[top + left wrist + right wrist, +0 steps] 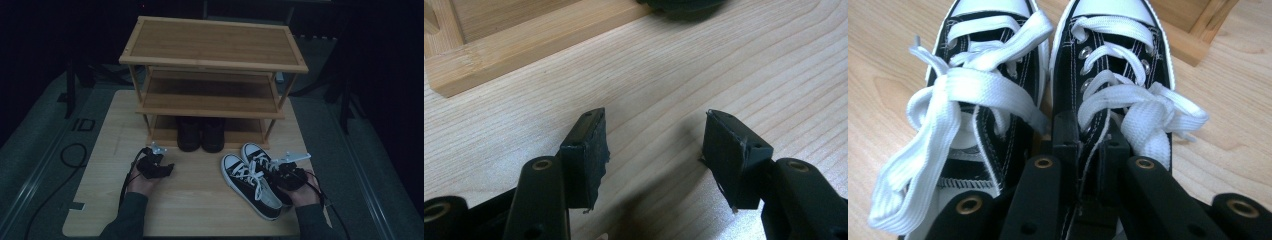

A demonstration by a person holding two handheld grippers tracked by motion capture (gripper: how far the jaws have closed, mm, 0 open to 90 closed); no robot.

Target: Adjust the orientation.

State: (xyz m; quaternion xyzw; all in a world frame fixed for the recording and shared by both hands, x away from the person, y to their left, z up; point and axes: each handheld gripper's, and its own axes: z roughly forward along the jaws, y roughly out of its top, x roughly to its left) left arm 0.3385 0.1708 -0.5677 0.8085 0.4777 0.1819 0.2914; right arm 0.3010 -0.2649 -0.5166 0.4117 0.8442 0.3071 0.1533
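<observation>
A pair of black canvas sneakers with white laces and toe caps lies on the table at the front right, toes pointing at the rack. My right gripper (281,174) (1090,139) is shut on the inner collar edge of the right sneaker (260,156) (1113,65), near its upper eyelets. The left sneaker (250,186) (978,100) lies close beside it, with its laces loose. My left gripper (156,166) (656,119) hovers open just above the bare table (704,70), with nothing between its jaws.
A three-shelf bamboo shoe rack (212,62) stands at the back of the wooden table (200,207). A dark pair of shoes (201,134) (684,5) sits on its bottom shelf (524,47). A cable (72,155) loops on the floor at the left.
</observation>
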